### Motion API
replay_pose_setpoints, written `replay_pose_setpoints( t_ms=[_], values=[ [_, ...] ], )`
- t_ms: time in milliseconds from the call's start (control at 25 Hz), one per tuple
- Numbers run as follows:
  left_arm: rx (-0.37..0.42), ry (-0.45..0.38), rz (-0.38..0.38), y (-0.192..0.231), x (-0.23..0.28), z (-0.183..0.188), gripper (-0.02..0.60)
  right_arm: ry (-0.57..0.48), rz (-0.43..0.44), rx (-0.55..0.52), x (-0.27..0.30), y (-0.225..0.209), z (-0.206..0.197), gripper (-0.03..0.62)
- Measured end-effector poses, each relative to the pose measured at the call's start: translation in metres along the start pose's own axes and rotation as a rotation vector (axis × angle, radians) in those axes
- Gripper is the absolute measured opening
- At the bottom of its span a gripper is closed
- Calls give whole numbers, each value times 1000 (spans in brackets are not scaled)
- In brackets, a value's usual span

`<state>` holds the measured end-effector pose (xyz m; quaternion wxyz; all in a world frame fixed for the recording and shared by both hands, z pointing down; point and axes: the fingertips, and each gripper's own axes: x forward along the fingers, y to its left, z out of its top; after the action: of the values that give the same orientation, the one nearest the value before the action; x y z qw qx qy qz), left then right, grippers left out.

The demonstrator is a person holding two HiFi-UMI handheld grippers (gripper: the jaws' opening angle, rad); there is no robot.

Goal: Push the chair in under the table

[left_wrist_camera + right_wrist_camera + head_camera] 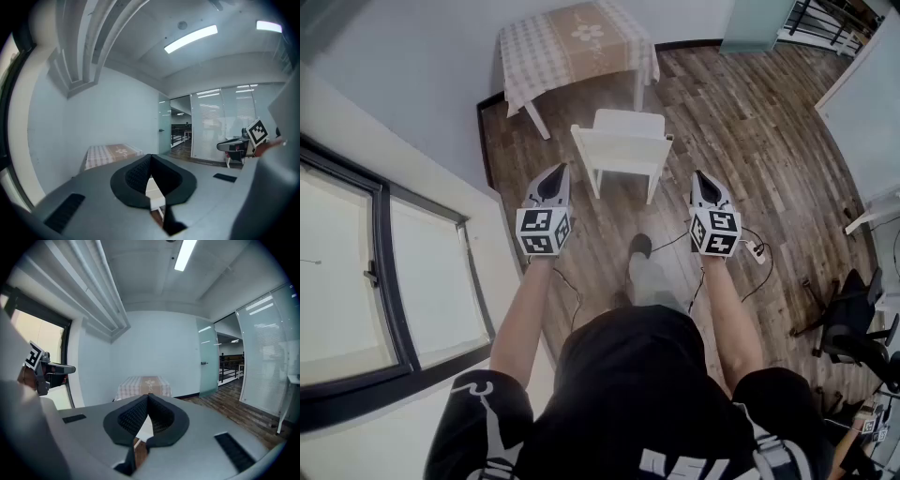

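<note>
A white chair stands on the wood floor, pulled out from a small table with a checked cloth against the far wall. My left gripper hangs shut and empty, short of the chair's left side. My right gripper is shut too, holding nothing, just right of the chair. In the left gripper view the jaws meet, with the table beyond and a strip of the chair below. The right gripper view shows its jaws shut and the table straight ahead.
A dark-framed window runs along the left wall. A cable and power strip lie on the floor at right. An office chair stands at the right edge. A glass door opens onto a corridor.
</note>
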<state>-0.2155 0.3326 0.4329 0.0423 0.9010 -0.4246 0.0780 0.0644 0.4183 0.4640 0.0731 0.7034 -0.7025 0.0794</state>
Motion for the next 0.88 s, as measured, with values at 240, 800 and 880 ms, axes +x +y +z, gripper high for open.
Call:
replay_pose_setpoints(
  t_ms=[240, 800, 880],
  values=[
    [2, 18, -8, 6, 13, -9, 25, 8, -1, 8, 11, 5, -4, 14],
    [-4, 109, -15, 51, 89, -37, 28, 71, -12, 24, 96, 0, -28, 59],
    [-7, 127, -16, 59, 102, -43, 28, 90, -12, 34, 111, -3, -32, 79]
  ],
)
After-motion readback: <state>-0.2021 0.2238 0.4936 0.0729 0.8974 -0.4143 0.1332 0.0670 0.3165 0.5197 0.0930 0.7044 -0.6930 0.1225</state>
